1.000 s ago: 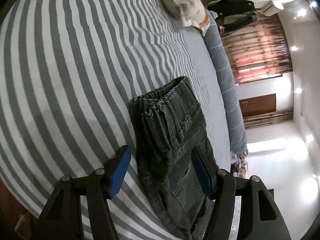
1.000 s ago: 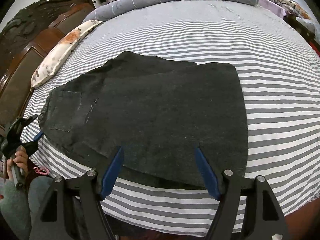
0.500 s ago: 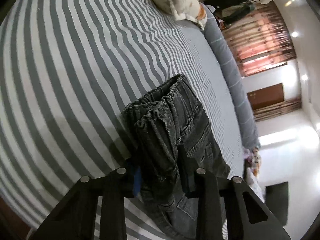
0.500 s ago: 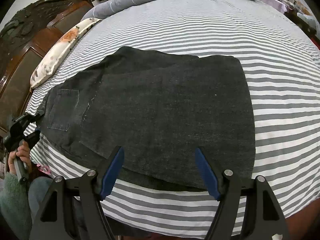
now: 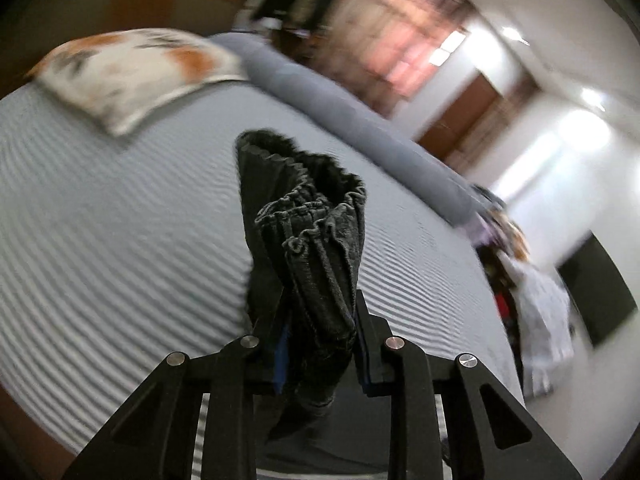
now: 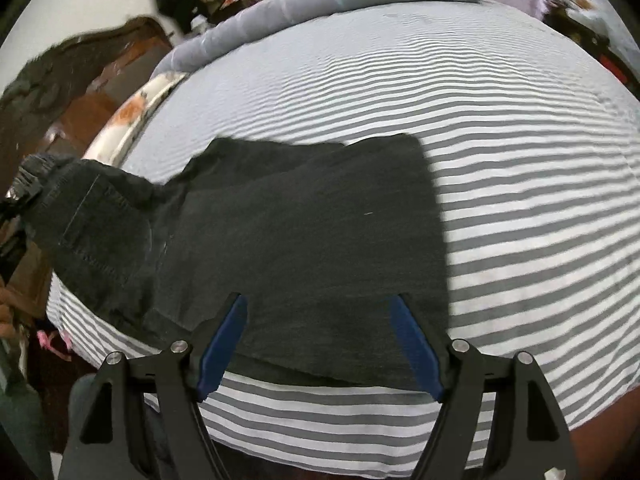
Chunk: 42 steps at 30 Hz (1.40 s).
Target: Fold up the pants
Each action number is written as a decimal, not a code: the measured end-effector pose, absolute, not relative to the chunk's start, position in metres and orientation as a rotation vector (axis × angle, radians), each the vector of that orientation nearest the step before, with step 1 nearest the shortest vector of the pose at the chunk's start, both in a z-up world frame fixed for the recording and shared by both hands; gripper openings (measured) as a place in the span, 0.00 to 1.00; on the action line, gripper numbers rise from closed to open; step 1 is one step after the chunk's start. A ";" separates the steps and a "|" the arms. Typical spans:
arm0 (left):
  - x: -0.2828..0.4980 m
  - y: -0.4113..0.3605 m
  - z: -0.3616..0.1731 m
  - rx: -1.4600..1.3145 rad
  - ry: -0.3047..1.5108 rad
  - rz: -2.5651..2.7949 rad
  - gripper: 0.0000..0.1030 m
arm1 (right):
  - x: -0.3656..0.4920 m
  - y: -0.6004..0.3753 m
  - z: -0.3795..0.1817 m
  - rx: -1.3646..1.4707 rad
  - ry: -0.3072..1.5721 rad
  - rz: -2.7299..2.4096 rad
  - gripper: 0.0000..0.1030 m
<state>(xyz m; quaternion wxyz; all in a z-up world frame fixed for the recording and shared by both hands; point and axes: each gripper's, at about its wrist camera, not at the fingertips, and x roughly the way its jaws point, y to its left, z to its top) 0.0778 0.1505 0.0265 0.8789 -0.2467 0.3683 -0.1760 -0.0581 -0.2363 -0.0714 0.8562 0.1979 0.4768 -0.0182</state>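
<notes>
Dark grey denim pants [image 6: 300,220] lie folded lengthwise across the striped bed [image 6: 520,160]. My left gripper [image 5: 320,300] has the bunched elastic waistband [image 5: 312,216] between its blue pads; the jaws are closing and press on the cloth, which is raised off the sheet. In the right wrist view that waist end [image 6: 92,216] is pulled up at the far left. My right gripper [image 6: 316,302] stands open just above the near edge of the pant legs, with no cloth pinched between its fingers.
A floral pillow [image 5: 128,68] and a long grey bolster [image 5: 340,112] lie along the bed's far sides. A dark carved wooden headboard [image 6: 60,92] stands at the left. Clothes are piled past the bed's far corner [image 5: 540,300].
The left gripper shut on the waistband, then rose and rolled, lifting that end off the sheet. The right gripper shifted a little over the pant legs and stayed open.
</notes>
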 end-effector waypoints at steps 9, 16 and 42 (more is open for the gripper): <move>0.062 -0.008 0.016 -0.271 0.865 -0.595 0.25 | -0.092 -0.306 -0.063 0.576 0.922 -0.113 0.72; 0.036 -0.115 -0.029 0.024 0.919 -0.649 0.25 | -0.103 -0.347 -0.066 0.687 0.881 -0.169 0.72; 0.018 -0.029 -0.062 -0.003 1.030 -0.439 0.56 | -0.059 -0.297 -0.071 0.657 0.923 0.030 0.59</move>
